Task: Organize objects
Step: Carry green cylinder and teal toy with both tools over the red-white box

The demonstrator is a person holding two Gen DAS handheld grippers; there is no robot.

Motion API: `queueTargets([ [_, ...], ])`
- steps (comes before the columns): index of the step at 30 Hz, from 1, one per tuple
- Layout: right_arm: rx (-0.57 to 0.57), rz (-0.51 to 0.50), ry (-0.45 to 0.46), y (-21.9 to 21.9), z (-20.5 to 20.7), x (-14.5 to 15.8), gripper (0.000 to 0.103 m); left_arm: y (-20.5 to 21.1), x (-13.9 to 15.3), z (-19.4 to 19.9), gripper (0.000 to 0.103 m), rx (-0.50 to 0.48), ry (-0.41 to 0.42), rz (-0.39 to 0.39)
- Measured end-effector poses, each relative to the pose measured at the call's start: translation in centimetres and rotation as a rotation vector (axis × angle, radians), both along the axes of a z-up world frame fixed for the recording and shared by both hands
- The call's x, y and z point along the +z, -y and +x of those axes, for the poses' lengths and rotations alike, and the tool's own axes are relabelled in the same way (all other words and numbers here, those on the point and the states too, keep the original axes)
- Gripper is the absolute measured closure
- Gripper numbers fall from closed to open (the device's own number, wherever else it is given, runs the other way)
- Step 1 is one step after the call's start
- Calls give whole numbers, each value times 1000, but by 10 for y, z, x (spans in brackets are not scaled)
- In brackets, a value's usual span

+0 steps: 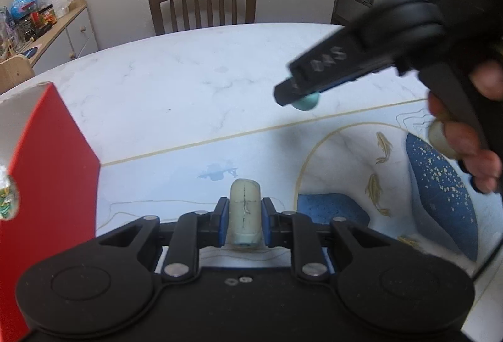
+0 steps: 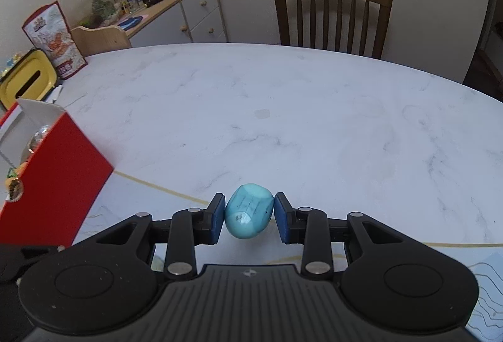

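Cream cylinder (image 1: 245, 211) being clamped by left gripper (image 1: 245, 224), blue egg-shaped piece (image 2: 248, 211) by right gripper (image 2: 250, 213), both being carried above table (image 2: 314, 121) near red box (image 2: 56, 181) at left edge. Rounded egg risks slipping from pads.

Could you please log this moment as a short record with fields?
left gripper: shut on a pale cylinder, held above the table
right gripper: shut on a blue egg, held above the table
red box: open, on the left of the table, small items inside
table: white marble top, patterned mat at the near edge
hand: grips the right gripper's handle
chair: wooden, at the far side of the table
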State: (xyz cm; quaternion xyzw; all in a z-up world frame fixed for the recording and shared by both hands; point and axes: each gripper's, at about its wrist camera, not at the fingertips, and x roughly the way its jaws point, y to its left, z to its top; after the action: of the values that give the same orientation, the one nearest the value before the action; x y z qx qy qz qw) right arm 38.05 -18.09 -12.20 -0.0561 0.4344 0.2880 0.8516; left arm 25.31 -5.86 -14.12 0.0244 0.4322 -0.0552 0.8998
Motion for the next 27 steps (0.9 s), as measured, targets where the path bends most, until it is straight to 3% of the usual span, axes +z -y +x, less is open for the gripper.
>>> queueTargets([
  [15, 79, 58, 76, 14, -64, 58, 70, -22, 56, -28, 84, 71, 51, -50],
  [27, 143, 79, 119, -11, -109, 85, 70, -68, 91, -55, 84, 140, 102, -101],
])
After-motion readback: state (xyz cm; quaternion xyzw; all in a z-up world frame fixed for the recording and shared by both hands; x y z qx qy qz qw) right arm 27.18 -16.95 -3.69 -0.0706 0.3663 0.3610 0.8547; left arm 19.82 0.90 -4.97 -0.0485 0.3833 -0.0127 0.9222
